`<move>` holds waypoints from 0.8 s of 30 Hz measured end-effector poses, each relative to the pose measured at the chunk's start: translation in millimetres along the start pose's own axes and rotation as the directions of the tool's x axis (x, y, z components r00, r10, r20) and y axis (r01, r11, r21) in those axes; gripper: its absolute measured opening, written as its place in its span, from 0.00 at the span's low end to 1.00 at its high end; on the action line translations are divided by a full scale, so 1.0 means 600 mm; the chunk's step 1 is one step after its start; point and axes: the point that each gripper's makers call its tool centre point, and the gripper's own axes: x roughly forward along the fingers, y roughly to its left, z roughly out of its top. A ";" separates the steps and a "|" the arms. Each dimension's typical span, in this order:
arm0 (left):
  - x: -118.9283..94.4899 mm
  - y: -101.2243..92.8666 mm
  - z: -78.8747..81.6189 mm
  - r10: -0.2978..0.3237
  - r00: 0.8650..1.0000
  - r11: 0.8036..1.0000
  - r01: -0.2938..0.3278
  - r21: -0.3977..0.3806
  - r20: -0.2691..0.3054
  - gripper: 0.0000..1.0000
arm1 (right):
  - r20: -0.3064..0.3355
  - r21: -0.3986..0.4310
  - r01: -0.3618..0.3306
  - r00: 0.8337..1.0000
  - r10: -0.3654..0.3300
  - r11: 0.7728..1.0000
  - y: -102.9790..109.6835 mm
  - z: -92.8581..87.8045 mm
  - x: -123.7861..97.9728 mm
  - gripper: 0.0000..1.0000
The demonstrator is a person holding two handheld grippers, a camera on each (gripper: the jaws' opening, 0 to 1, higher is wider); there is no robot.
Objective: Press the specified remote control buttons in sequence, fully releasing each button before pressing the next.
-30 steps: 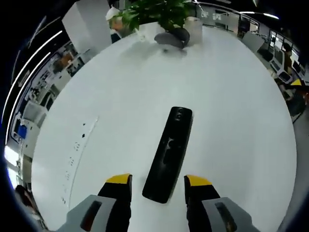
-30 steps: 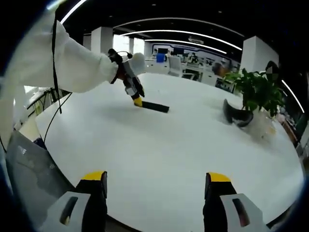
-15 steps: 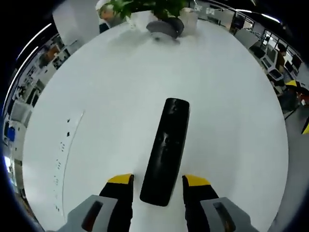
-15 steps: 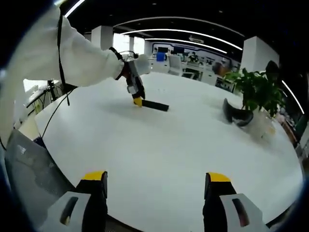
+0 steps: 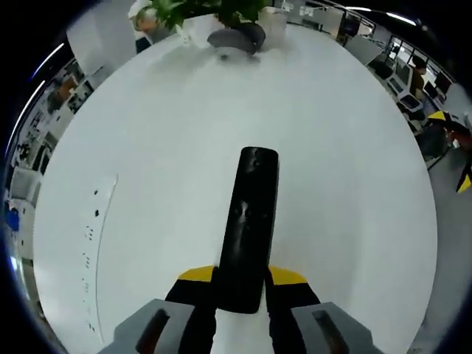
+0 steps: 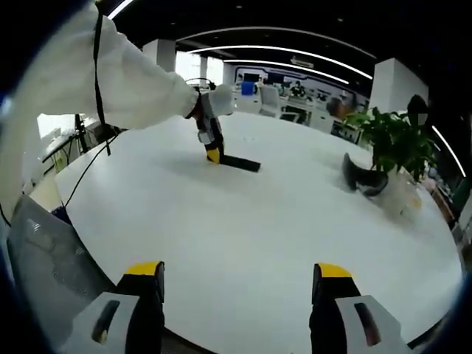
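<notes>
Jaws of my left gripper (image 5: 242, 284) stood either side of the near end of the remote control (image 5: 248, 227), pressed against its edges as far as I could judge, so I took it as gripped there. To do this step well I wanted that end pinned square and flat on the white table (image 5: 346, 169), no twisting, so the buttons stayed facing up for the press. The remote lay lengthwise straight ahead of the tool, its long axis running away along the jaw line, far end pointing toward the plant (image 5: 192, 11) beyond. My right gripper (image 6: 241, 299) hung with jaws spread wide and nothing between them, well back from the remote (image 6: 240, 163), which lay far ahead and slightly left of it.
</notes>
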 end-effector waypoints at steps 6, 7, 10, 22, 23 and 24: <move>0.001 0.005 -0.003 0.009 1.000 1.000 -0.009 0.022 -0.018 0.24 | 0.006 0.006 -0.003 1.000 0.003 1.000 0.000 0.002 -0.001 0.81; 0.002 0.004 -0.003 0.010 1.000 1.000 -0.009 0.027 -0.025 0.23 | 0.005 0.005 -0.003 1.000 0.003 1.000 0.000 0.002 -0.001 0.81; 0.003 0.002 -0.002 0.015 0.999 1.000 -0.014 0.028 -0.042 0.23 | 0.011 0.003 -0.002 1.000 0.002 1.000 0.001 0.004 -0.002 0.81; 0.005 -0.028 -0.007 0.016 0.996 0.999 -0.013 0.038 -0.089 0.23 | 0.015 -0.006 0.001 1.000 -0.001 1.000 -0.001 0.005 -0.001 0.81; 0.005 -0.029 -0.007 0.015 0.996 0.999 -0.012 0.037 -0.089 0.23 | 0.017 -0.006 0.002 1.000 -0.002 1.000 -0.001 0.006 -0.001 0.81; 0.005 -0.031 -0.007 0.015 0.996 0.999 -0.012 0.038 -0.089 0.23 | 0.017 -0.006 0.002 1.000 -0.002 1.000 -0.001 0.005 -0.001 0.81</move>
